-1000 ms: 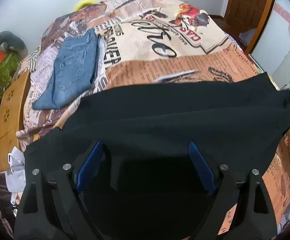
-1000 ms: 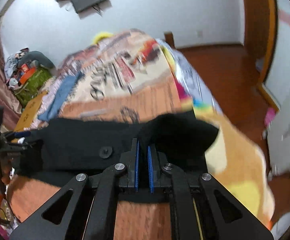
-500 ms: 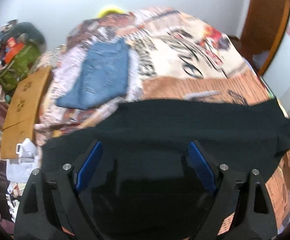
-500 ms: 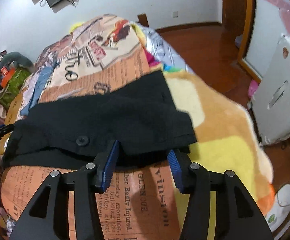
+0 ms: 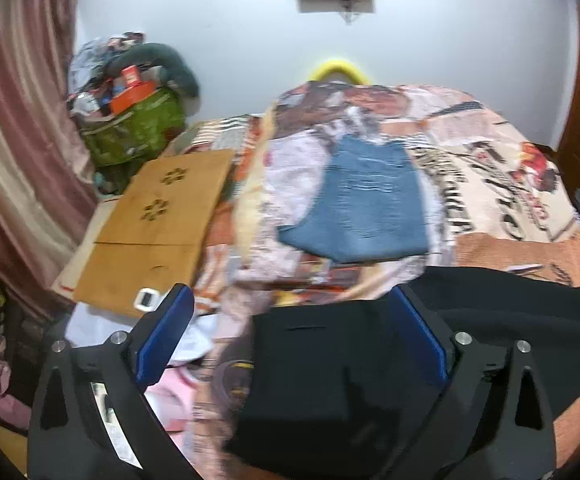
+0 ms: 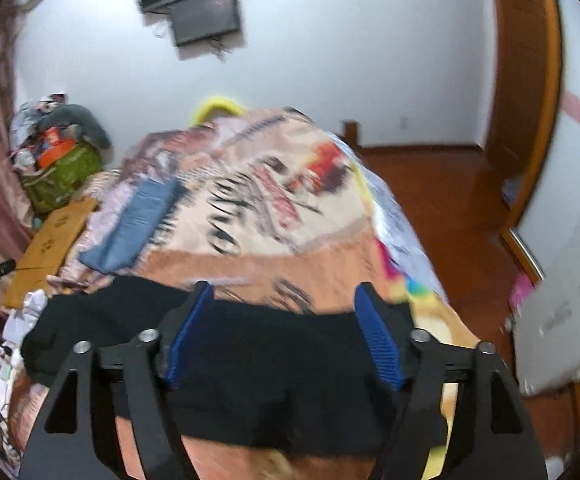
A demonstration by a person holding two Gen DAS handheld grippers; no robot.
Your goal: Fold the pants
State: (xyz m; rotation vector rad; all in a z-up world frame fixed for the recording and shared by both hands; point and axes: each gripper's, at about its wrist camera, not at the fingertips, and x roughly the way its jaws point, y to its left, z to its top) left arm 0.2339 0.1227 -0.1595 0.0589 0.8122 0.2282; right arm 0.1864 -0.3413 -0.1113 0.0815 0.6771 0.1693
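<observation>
Hovering: left gripper [image 5: 290, 336], right gripper [image 6: 286, 332] | jaws wide, empty | black pants [image 6: 274, 360] at bed [image 6: 290, 264] near edge

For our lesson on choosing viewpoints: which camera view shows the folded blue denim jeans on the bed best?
The left wrist view: the folded blue denim jeans lie near its centre, large, with stitching lines visible. The right wrist view shows the same jeans off to the left, smaller, blurred and foreshortened into a narrow strip.
</observation>
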